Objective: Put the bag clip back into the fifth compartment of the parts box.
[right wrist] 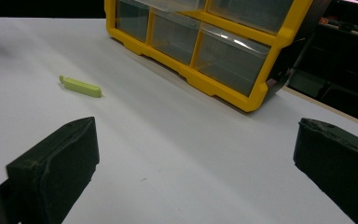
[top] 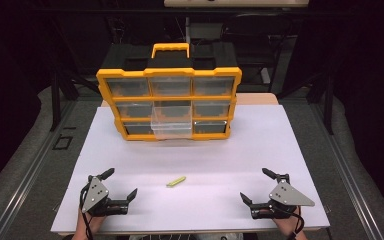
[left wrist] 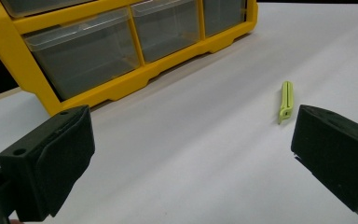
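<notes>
I see my left gripper (top: 120, 183) and right gripper (top: 256, 185) both spread wide, holding nothing, low on the table (top: 220, 150). Between them lies a clip (top: 176, 181): slim, lime-green, flat, well apart from both. Organizer (top: 170, 102) beyond, one drawer (top: 171, 122) pulled out.

**Camera Placement: 3 Views**

The high view looks forward and down from above the person's side, taking in the whole white tabletop (top: 200, 165) from afar. The left gripper view sits low and close to the tabletop, facing along its own 2 black fingers (left wrist: 51, 163) toward the yellow drawer organizer (left wrist: 121, 84). The right gripper view sits equally low, facing the organizer's other end. All 3 views share the organizer front and the green clip (top: 176, 181).
</notes>
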`<state>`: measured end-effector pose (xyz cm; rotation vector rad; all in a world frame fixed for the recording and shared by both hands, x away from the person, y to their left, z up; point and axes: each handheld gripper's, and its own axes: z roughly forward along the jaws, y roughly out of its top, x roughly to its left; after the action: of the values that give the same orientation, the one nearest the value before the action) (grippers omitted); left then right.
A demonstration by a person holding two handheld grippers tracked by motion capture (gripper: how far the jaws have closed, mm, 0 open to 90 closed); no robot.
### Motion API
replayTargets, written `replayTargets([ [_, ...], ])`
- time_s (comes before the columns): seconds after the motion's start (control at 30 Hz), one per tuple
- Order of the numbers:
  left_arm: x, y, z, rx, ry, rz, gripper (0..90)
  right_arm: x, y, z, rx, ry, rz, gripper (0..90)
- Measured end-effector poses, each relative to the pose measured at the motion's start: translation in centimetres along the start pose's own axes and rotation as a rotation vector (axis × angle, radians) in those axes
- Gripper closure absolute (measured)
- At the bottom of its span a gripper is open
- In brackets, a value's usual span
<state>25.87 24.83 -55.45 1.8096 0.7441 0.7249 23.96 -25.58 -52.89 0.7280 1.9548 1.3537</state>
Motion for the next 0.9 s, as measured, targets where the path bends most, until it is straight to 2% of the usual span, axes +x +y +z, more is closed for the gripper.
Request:
replayTargets([
  [0.1,0.0,0.0,0.1,0.014,-0.004,0.014,0.0,0.0,0.0,0.0,0.003,0.0,0.001,0.0],
  [0.17,-0.3,0.1,0.4,0.049,-0.012,0.034,0.0,-0.1,0.0,0.1,0.003,0.001,0.006,0.0],
  [0.27,-0.3,0.2,0.7,0.059,-0.031,0.035,0.0,-0.1,-0.1,0.1,0.007,0.004,0.01,0.0],
  [0.5,-0.9,0.9,1.6,0.085,-0.042,0.059,0.1,-0.3,-0.3,0.4,0.012,0.01,0.016,0.0],
  [0.6,-1.1,1.2,2.0,0.105,-0.068,0.054,0.0,-0.4,-0.3,0.5,0.017,0.012,0.018,0.0],
  [0.7,-1.4,1.5,2.4,0.106,-0.071,0.056,0.0,-0.4,-0.3,0.6,0.023,0.013,0.019,0.0],
  [0.77,-1.5,1.9,2.7,0.135,-0.079,0.064,0.0,-0.4,-0.3,0.6,0.026,0.013,0.018,0.0],
  [0.9,-1.8,2.4,3.1,0.154,-0.094,0.046,0.0,-0.4,-0.3,0.7,0.032,0.011,0.015,0.0],
])
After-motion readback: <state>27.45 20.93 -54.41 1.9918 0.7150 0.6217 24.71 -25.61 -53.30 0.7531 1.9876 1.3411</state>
